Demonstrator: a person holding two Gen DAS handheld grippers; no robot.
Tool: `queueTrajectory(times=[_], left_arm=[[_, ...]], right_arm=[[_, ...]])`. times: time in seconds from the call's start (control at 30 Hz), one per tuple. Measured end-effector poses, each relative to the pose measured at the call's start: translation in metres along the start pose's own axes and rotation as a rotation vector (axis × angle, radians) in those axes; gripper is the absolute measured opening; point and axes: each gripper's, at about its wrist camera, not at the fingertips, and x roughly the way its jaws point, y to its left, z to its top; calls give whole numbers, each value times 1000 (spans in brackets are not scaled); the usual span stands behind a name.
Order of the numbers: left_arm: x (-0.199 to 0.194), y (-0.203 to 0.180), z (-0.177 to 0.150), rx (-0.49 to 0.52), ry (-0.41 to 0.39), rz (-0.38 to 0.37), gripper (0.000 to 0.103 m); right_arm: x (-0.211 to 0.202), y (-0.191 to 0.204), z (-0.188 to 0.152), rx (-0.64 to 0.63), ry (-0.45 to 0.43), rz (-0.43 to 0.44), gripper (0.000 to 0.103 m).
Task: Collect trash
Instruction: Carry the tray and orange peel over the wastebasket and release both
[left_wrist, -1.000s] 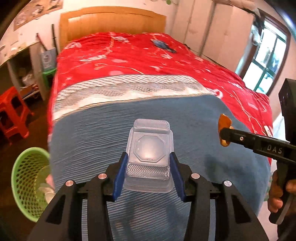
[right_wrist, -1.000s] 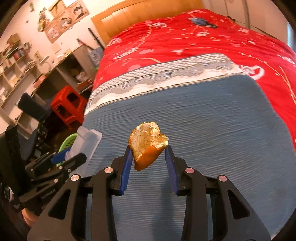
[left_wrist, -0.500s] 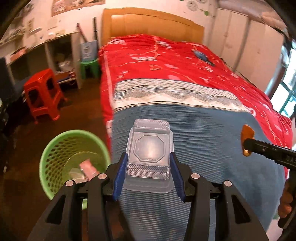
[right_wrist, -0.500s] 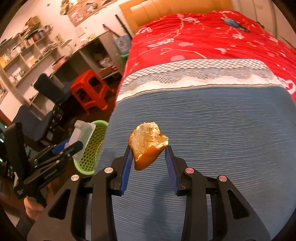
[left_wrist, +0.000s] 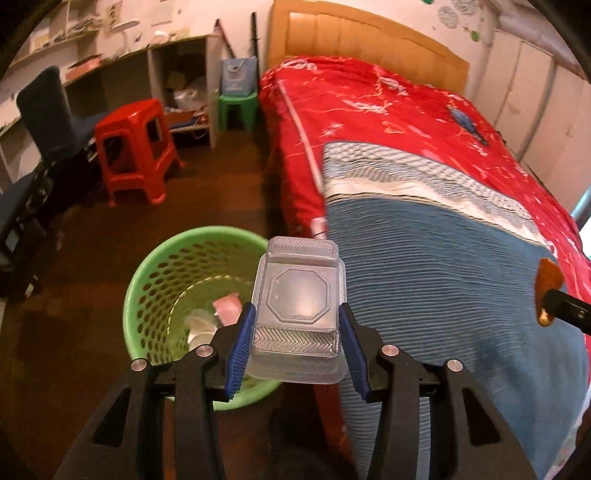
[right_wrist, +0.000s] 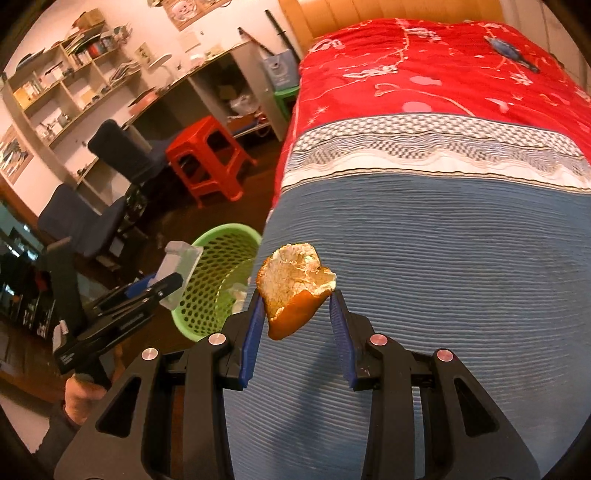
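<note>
Warm indoor light, colours saturated, red bedspread near clipping. Floor dim and murky. Daylight blown out at the left view's right edge. Glare on the clear plastic box. Strong fisheye bending, black vignette corners, slight blur towards edges

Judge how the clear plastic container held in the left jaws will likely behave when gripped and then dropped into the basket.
The clear plastic container looks thin-walled and empty, so it is probably very light and may flex or crackle under a tight grip. Its smooth sides could slip between the pads. Released above the green basket, it would likely fall slowly and might bounce off the rim.
</note>
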Motion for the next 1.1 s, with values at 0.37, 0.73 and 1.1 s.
queueTrajectory(times=[0.37, 0.73, 1.1], left_arm=[[36, 35, 0, -55, 68, 40, 45], [41, 53, -7, -110, 81, 35, 60], [13, 73, -18, -153, 49, 77, 69]], right_arm=[[27, 24, 7, -33, 39, 25, 36], [47, 40, 9, -57, 77, 45, 36], [76, 71, 14, -115, 122, 75, 38]])
